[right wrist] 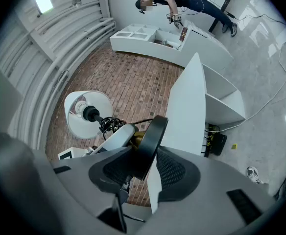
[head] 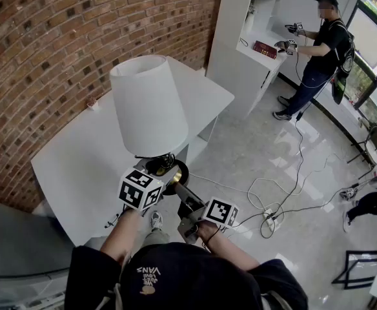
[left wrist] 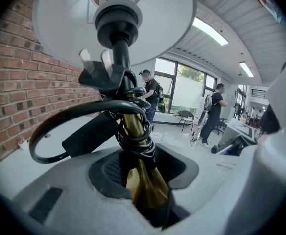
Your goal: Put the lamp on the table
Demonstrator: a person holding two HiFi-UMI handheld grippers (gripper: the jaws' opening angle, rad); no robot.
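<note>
The lamp has a white shade [head: 148,105], a brass stem and a black round base [head: 175,173], and hangs in the air above the near edge of the white table [head: 79,166]. My left gripper [head: 157,172] is shut on the brass stem [left wrist: 145,180], just below the black cord [left wrist: 133,131] wound round it. The plug [left wrist: 101,72] sticks out under the shade [left wrist: 113,23]. My right gripper [head: 182,196] is shut on the rim of the black base [right wrist: 150,141], which stands edge-on between its pads. In the right gripper view the shade [right wrist: 86,114] points towards the brick wall.
A brick wall [head: 40,50] runs behind the table. A white shelf unit [head: 240,50] stands at the back, with a person [head: 317,50] working at it. Cables and a power strip [head: 272,212] lie on the floor to the right. Another person [head: 376,202] crouches at the right edge.
</note>
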